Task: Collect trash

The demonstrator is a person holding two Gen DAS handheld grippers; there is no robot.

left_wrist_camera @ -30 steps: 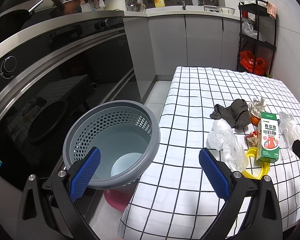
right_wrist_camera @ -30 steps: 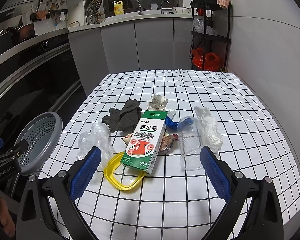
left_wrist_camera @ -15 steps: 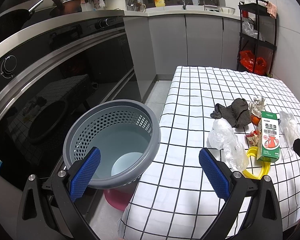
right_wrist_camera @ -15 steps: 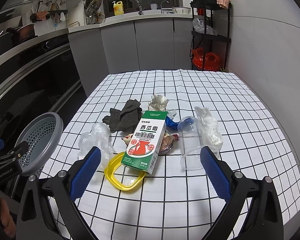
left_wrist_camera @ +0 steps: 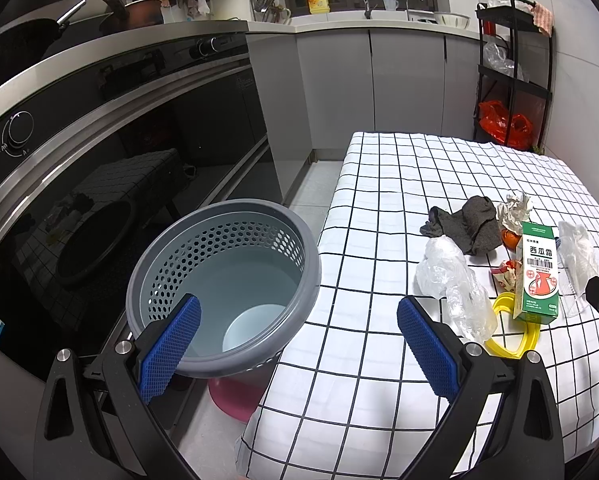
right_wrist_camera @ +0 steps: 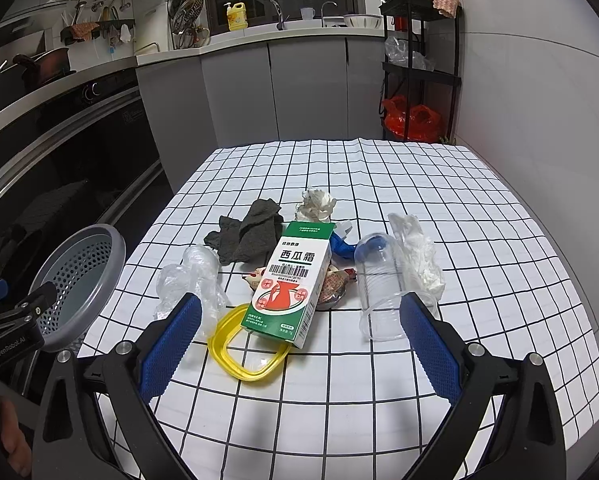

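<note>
Kitchen: grey cabinets, glossy black oven fronts. Worktop [right_wrist_camera: 379, 184] carries a white cloth with black grid. Trash sits mid-worktop: green-white carton [right_wrist_camera: 295, 280] atop a yellow plastic ring [right_wrist_camera: 223, 344], crumpled clear film [right_wrist_camera: 191, 276], dark rag [right_wrist_camera: 247, 232]. Perforated grey bin [left_wrist_camera: 223, 280] stands left. Left hand-held gripper [left_wrist_camera: 295, 344] and right hand-held gripper [right_wrist_camera: 295, 344] both gape, empty. Nothing has shifted since earlier.

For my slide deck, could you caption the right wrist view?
Open right claw faces a green-and-white carton, yellow plastic ring and clear plastic cup on the checked tablecloth.
</note>
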